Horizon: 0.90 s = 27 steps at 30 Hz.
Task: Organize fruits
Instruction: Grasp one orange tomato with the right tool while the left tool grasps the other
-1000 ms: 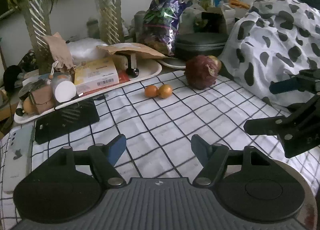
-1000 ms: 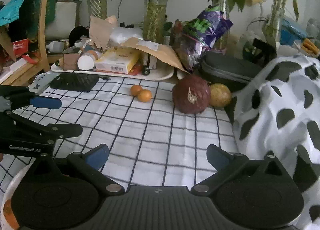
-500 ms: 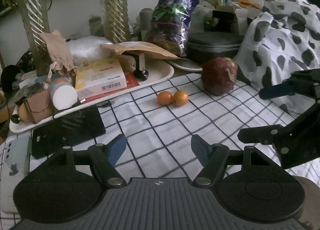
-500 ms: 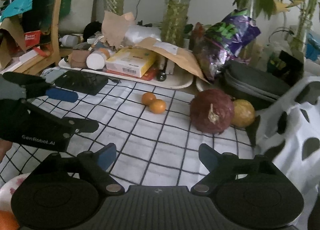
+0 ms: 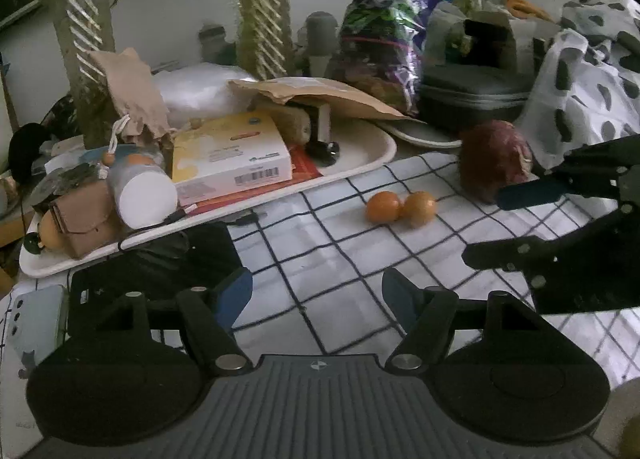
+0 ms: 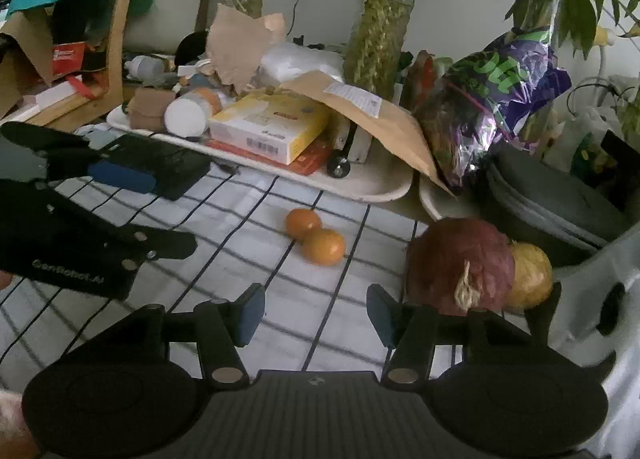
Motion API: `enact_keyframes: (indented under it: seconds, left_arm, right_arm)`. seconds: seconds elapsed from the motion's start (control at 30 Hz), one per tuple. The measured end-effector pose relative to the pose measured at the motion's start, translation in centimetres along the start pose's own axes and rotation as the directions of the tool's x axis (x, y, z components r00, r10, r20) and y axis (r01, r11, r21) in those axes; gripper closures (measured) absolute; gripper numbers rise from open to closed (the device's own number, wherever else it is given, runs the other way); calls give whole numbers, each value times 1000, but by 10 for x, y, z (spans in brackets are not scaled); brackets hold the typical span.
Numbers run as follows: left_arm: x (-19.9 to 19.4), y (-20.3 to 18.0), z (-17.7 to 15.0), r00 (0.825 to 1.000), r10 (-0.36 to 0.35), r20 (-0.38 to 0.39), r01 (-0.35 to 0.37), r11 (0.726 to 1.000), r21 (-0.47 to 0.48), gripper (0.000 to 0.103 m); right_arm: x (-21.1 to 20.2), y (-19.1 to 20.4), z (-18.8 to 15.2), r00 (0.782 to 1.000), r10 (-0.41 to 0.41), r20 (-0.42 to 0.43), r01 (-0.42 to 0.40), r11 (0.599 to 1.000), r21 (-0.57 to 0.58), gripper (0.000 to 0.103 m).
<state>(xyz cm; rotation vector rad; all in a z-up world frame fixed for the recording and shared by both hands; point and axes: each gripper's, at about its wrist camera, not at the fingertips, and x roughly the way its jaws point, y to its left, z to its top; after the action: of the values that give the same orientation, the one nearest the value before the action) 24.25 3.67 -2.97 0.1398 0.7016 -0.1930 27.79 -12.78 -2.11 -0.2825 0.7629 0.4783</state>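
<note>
Oranges [image 6: 315, 236] lie touching on my checked counter [image 6: 248, 219], far of both empty tongs: left tongs [image 5: 317, 291] released, right tongs [image 6: 316, 309] closing. Yellow fruit [image 6: 530, 273] sits half-hidden behind the red fruit [image 6: 460, 259].

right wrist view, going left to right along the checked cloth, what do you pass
Blue-padded black left gripper → black flat case → two small round orange fruits → big dark red round fruit → smaller yellow round fruit → black-spotted white fabric.
</note>
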Motion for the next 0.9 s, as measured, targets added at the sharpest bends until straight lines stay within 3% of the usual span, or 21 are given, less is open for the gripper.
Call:
enact_keyframes:
  seconds: [0.33,0.53,0.67,0.9]
  left_arm:
    - [12,9,1,1000,-4,8,4,1000,4,33]
    - [14,13,2,1000,-6,18,6,1000,6,33]
    - [14,12,2,1000,-16,21,16,1000,6,33]
    - [16,0,3,998,-34,45,32,999,43,33]
  right_arm:
    - [31,-2,15,1000,0,22,-1,1000,21,46]
    - [50,2,17,1000,-1,5,1,1000,2,57]
    - [59,0,17,1000,-23,-5,23,1000,6,70]
    - [41,-8,22,1000,25,4,-25,1000,16,71]
